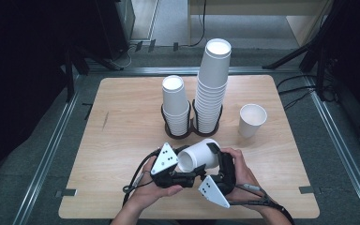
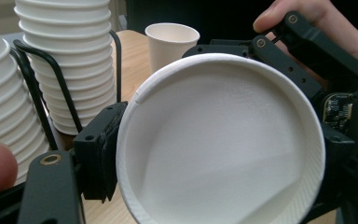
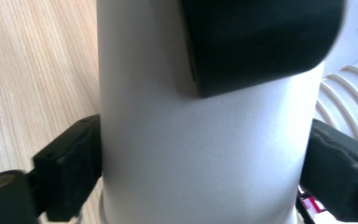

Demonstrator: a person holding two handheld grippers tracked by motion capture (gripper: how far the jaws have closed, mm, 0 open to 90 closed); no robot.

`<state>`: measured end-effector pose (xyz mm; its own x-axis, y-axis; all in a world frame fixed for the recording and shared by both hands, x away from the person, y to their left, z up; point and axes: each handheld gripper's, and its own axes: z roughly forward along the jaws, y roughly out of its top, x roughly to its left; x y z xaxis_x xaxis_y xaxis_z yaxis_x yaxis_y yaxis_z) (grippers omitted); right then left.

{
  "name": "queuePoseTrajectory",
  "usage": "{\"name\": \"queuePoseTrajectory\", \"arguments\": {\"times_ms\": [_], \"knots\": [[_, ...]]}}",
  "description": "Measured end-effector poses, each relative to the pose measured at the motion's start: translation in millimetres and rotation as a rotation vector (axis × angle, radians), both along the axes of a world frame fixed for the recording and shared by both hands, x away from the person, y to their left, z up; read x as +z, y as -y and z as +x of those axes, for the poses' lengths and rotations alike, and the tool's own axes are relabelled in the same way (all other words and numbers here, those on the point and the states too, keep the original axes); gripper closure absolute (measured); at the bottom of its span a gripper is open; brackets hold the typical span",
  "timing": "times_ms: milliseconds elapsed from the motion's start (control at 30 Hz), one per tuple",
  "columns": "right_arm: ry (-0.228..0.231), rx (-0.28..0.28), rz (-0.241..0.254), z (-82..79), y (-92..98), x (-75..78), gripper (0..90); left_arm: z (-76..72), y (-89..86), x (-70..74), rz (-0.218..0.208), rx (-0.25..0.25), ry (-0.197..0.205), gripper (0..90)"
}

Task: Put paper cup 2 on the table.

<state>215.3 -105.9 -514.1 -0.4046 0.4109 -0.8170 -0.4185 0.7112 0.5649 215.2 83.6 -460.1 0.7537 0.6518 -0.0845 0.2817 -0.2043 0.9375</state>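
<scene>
A white paper cup (image 1: pixel 199 157) lies on its side above the near middle of the wooden table, mouth toward the left hand. My left gripper (image 1: pixel 183 169) is shut on it near the rim; in the left gripper view the cup's open mouth (image 2: pixel 221 149) sits between its jaws, the left pad (image 2: pixel 103 151) against the rim. My right gripper (image 1: pixel 214 157) straddles the cup's body. In the right gripper view its pads (image 3: pixel 77 163) stand at both sides of the cup's wall (image 3: pixel 177 154) without denting it. The black block across the top there is the left gripper's jaw.
A black wire holder (image 1: pixel 191 127) behind the cup carries a short stack of cups (image 1: pixel 175 104) and a tall stack (image 1: pixel 212 84). A single upright cup (image 1: pixel 252 119) stands at the right. The table's near edge (image 1: pixel 187 218) runs just under the hands.
</scene>
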Motion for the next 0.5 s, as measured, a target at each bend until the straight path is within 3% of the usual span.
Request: {"name": "queuePoseTrajectory", "arguments": {"times_ms": [233, 500], "knots": [[-0.017, 0.022, -0.004, -1.8, -0.8, 1.7, 0.0, -0.5, -2.0, 0.6, -0.009, -0.003, 0.008, 22.7], [-0.032, 0.018, 0.035, -2.7, 0.8, 6.0, 0.0, 0.9, -4.7, 0.2, -0.008, 0.025, 0.035, 22.7]]}}
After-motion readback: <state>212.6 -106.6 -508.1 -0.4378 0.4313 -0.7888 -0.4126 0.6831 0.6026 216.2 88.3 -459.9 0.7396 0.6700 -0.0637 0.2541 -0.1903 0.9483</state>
